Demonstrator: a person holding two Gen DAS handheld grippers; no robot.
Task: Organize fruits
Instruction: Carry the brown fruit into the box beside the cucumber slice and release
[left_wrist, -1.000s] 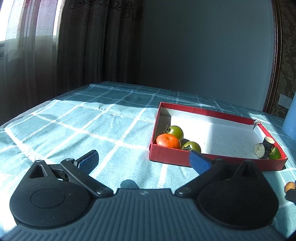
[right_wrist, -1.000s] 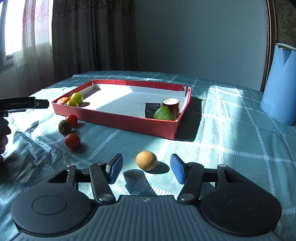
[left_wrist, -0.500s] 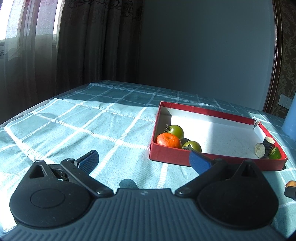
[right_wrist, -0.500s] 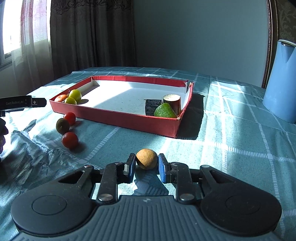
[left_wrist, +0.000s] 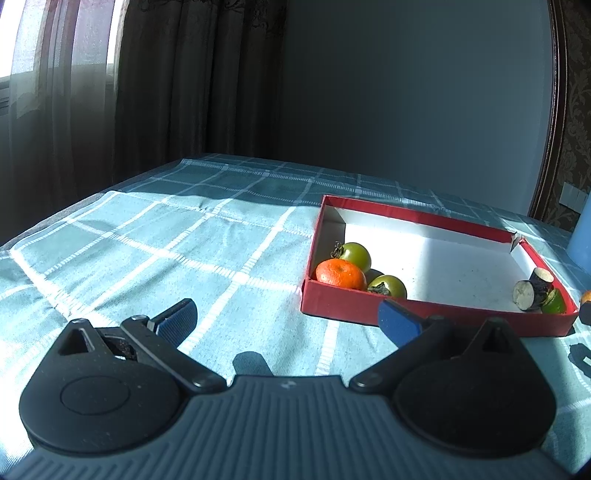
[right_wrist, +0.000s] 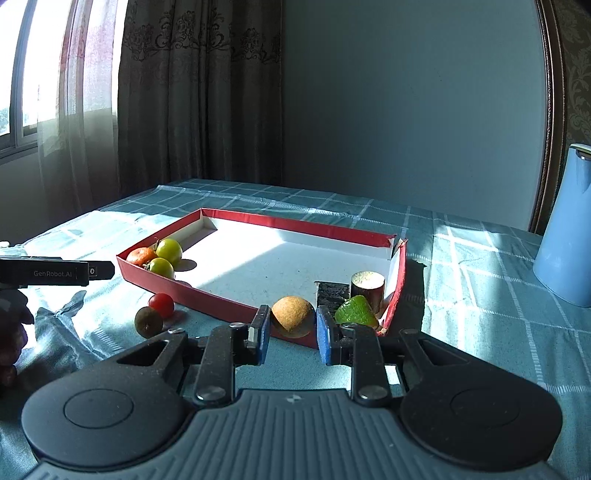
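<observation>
My right gripper (right_wrist: 291, 329) is shut on a round tan fruit (right_wrist: 292, 316) and holds it above the cloth, in front of the near wall of the red tray (right_wrist: 207, 295). The tray holds an orange (right_wrist: 141, 256), two green tomatoes (right_wrist: 169, 250), a green piece (right_wrist: 354, 309) and dark cut pieces (right_wrist: 367, 285). A red tomato (right_wrist: 161, 304) and a dark fruit (right_wrist: 148, 322) lie on the cloth outside the tray. My left gripper (left_wrist: 288, 317) is open and empty, left of the tray (left_wrist: 354, 317); the orange (left_wrist: 340, 272) sits in its near corner.
A blue jug (right_wrist: 567, 229) stands right of the tray. The table has a teal checked cloth (left_wrist: 166, 240). Curtains and a window are at the left. My left gripper's body (right_wrist: 55, 274) shows at the left edge of the right wrist view.
My right gripper closed on the tan fruit, then lifted it off the cloth towards the tray. My left gripper stayed open and nearly still.
</observation>
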